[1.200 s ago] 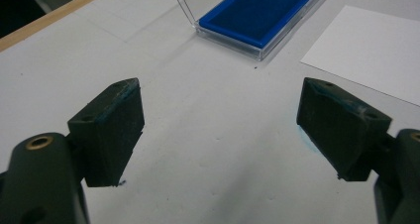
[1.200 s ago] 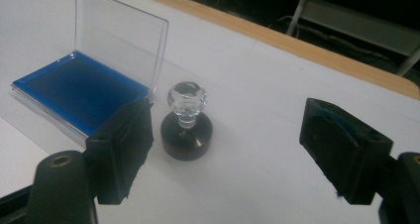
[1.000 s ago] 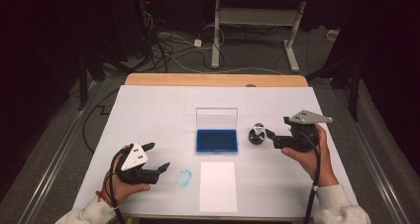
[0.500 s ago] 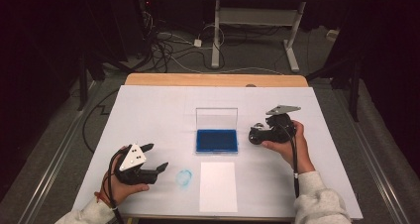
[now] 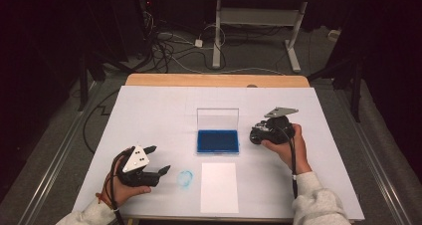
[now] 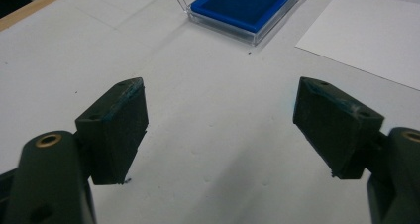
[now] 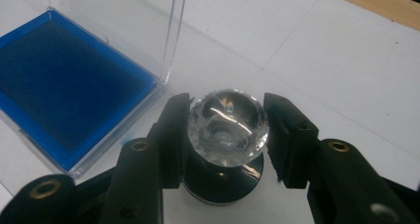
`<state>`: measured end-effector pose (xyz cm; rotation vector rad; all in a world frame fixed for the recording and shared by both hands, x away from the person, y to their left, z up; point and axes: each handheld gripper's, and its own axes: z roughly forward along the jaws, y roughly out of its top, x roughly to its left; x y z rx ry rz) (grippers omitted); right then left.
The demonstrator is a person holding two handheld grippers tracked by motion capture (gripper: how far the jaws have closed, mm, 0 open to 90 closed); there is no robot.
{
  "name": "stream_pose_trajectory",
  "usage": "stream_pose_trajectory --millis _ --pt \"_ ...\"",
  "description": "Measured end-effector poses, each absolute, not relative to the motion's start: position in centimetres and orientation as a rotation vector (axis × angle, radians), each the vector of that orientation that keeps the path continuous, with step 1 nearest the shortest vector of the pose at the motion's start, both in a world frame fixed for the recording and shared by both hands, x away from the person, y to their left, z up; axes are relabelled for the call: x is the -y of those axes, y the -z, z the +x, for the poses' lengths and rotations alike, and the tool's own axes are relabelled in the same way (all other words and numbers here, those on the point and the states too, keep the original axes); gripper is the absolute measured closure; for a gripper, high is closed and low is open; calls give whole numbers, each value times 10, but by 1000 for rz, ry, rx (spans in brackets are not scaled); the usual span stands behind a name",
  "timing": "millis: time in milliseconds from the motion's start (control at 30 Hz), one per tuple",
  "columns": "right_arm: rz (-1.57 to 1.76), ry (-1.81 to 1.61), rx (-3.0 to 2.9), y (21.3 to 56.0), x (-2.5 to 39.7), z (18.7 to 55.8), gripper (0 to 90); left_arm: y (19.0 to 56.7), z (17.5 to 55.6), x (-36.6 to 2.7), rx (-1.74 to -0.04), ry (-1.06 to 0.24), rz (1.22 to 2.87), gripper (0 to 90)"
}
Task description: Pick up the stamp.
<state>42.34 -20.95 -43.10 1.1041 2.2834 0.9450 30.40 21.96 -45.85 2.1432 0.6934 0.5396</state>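
Note:
A stamp with a faceted clear knob (image 7: 228, 127) and a black round base stands on the white table cover, just right of the blue ink pad (image 7: 54, 80). My right gripper (image 7: 228, 100) is shut on the knob, one pad pressed to each side. From above, the right gripper (image 5: 256, 134) sits beside the ink pad (image 5: 217, 141), whose clear lid (image 5: 217, 119) stands upright behind it. My left gripper (image 5: 159, 159) rests open at the front left, and its jaws (image 6: 221, 85) are spread wide over bare table with nothing between them.
A white paper sheet (image 5: 219, 187) lies in front of the ink pad, with a faint blue ring mark (image 5: 185, 179) on the cover to its left. The table's wooden far edge (image 5: 214, 80) borders a dark floor with cables and desk legs.
My right gripper moved left from the table's right side to the stamp and closed around its knob. The left gripper stayed in place, open.

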Motion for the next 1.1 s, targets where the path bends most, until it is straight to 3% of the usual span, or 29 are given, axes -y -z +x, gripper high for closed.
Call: stream_pose_trajectory --millis 533,1100 --pt "1102 -958 -2269 432 211 422 569 458 304 -220 -680 -534 2144 208" --pt "1004 -1069 -2205 397 215 400 570 460 307 -222 -681 -534 2135 202"
